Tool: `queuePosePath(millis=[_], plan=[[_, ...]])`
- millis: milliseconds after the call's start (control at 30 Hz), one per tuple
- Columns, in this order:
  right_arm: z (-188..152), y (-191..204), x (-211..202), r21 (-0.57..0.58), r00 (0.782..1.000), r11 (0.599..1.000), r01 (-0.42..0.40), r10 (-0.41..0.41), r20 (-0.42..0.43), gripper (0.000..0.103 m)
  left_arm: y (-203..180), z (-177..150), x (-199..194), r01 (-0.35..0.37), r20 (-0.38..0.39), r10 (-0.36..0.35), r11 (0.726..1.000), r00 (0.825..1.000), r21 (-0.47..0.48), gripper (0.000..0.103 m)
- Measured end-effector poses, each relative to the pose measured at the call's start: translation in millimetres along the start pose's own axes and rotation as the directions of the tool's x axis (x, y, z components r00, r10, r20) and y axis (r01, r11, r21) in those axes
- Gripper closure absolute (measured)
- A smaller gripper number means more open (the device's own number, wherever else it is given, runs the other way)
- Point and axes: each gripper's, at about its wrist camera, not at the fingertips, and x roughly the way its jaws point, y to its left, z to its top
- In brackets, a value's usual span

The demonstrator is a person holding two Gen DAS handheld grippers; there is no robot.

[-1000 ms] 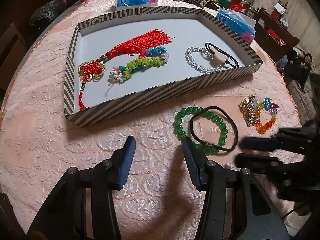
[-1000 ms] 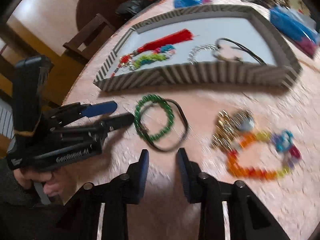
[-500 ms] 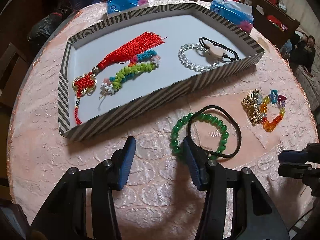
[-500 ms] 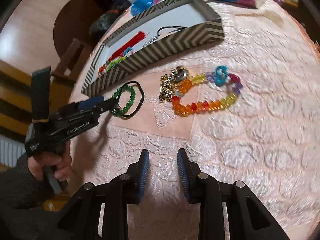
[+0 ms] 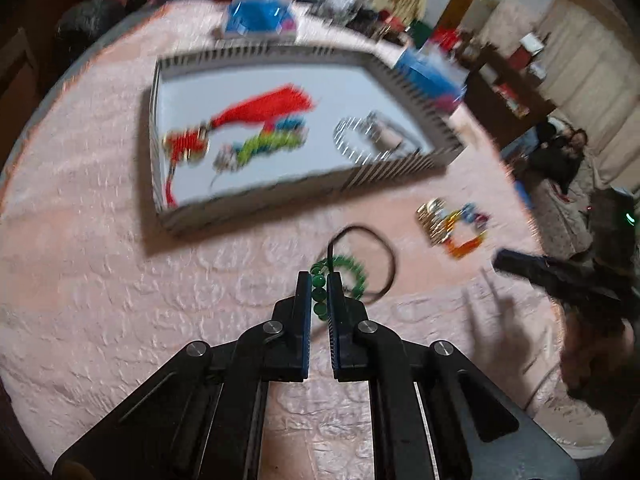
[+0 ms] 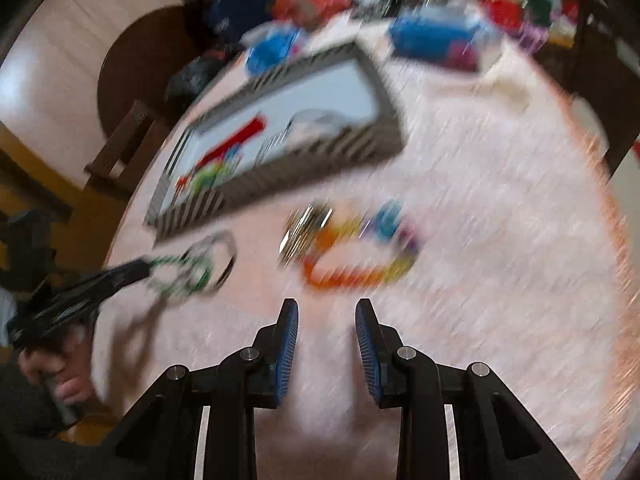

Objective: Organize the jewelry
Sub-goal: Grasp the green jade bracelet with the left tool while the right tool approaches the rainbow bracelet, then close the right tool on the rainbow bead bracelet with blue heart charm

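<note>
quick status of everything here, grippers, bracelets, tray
left gripper: shut on green bead bracelet
right gripper: open, nothing between its fingers
black cord loop: tangled with the green bracelet
rainbow bracelet: flat on the tablecloth
striped tray: holds jewelry

A round table (image 5: 100,280) in a pink embossed cloth bears a striped tray (image 5: 304,184) toward twelve o'clock, a multicoloured bead bracelet (image 5: 460,232) at two o'clock, and blue packs (image 5: 260,20) beyond the tray.
</note>
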Motion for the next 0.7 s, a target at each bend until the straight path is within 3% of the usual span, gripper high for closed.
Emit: queuePosePath(millis=[67, 200, 267, 433, 567, 633, 700], plan=[[13.3, -6.8, -0.1, -0.011, 0.999, 0.999, 0.042, -0.041, 0.034, 0.075, -0.8, 3.2, -0.8, 0.001, 0.001, -0.001, 1.0, 1.0, 0.001, 0.097], [31.4, -15.7, 19.6, -0.074, 0.994, 0.991, 0.112, -0.111, 0.016, 0.075, -4.1, 11.0, -14.0, 0.013, 0.032, -0.013, 1.0, 0.999, -0.004, 0.097], [35.1, -21.2, 31.6, -0.092, 0.993, 0.989, 0.112, -0.115, -0.026, 0.074, -4.3, 17.2, -23.0, 0.02, 0.052, -0.02, 1.0, 0.998, -0.006, 0.097], [35.7, -15.0, 36.1, -0.156, 0.993, 0.982, 0.106, -0.113, -0.036, 0.075, 1.2, 30.9, -34.5, 0.024, 0.083, -0.023, 0.999, 0.996, -0.022, 0.097], [29.3, -7.4, 37.9, -0.21, 0.987, 0.967, 0.144, -0.156, -0.04, 0.086, 4.5, 34.8, -38.6, 0.021, 0.092, -0.018, 0.999, 0.996, -0.033, 0.097], [27.6, -10.0, 34.0, -0.195, 0.983, 0.967, 0.165, -0.177, -0.042, 0.094, 5.0, 34.6, -37.1, 0.015, 0.087, -0.012, 0.999, 0.996, -0.036, 0.097], [27.1, -14.3, 29.6, -0.166, 0.982, 0.97, 0.175, -0.185, -0.046, 0.095, 4.4, 32.6, -33.7, 0.01, 0.075, -0.007, 0.999, 0.997, -0.041, 0.097]])
